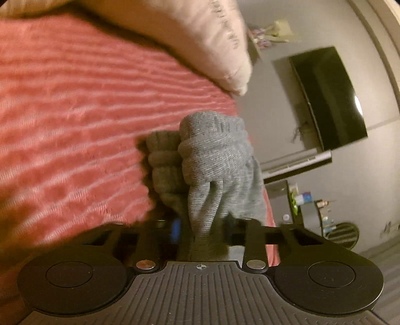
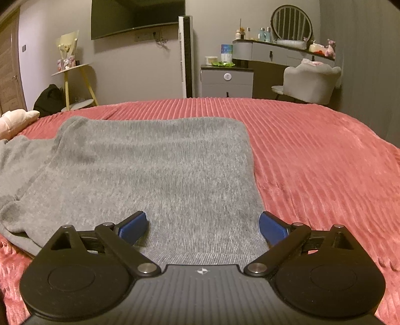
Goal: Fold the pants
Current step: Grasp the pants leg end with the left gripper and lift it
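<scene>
In the left wrist view, my left gripper is shut on the bunched cuff ends of the grey pants, which stick up out of the jaws above the red ribbed bedspread; the view is rolled sideways. One blue pad shows beside the cloth. In the right wrist view, the rest of the grey pants lies flat on the bedspread. My right gripper stands open just over the pants' near edge, blue fingers spread wide, nothing pinched between them.
A cream pillow lies on the bed past the left gripper, and a pale plush toy sits at the bed's left edge. Beyond the bed stand a wall TV, a yellow side table, a grey cabinet and a chair.
</scene>
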Demonstrator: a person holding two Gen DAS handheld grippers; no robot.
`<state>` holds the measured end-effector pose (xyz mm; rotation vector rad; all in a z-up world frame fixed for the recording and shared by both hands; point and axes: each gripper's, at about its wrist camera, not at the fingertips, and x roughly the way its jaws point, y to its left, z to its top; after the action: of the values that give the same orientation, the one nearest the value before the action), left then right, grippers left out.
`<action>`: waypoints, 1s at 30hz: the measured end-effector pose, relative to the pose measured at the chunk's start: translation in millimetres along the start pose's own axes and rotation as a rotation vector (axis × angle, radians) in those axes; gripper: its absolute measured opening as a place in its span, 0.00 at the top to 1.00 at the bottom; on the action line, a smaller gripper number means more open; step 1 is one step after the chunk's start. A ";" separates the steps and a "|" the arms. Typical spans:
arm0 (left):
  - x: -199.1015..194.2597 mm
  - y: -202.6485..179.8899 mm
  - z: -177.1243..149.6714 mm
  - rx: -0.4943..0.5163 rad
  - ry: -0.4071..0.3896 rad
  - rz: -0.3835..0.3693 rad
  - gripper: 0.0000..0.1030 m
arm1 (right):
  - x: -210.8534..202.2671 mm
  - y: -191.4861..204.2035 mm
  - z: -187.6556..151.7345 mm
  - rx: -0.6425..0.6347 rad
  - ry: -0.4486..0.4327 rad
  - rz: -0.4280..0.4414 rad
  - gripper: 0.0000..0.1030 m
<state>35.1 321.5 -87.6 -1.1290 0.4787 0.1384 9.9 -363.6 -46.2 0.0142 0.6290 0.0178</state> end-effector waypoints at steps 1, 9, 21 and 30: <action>0.5 -1.2 -0.5 0.024 -0.006 0.002 0.72 | 0.1 -0.4 0.1 0.004 -0.001 0.001 0.05; 16.1 -11.0 0.4 0.001 -0.027 0.073 0.70 | 1.0 -0.5 -0.1 0.008 0.000 0.003 0.05; -48.1 -162.2 -75.2 0.726 -0.209 0.035 0.80 | -7.7 -12.5 3.5 0.084 -0.031 0.031 0.05; -53.7 -229.0 -216.3 1.268 -0.046 -0.133 0.79 | -21.3 -26.0 7.9 0.184 -0.083 0.070 0.05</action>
<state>1.6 36.7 53.6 0.0906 0.3395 -0.2419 -2.3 -390.2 -27.8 0.2138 0.5455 0.0270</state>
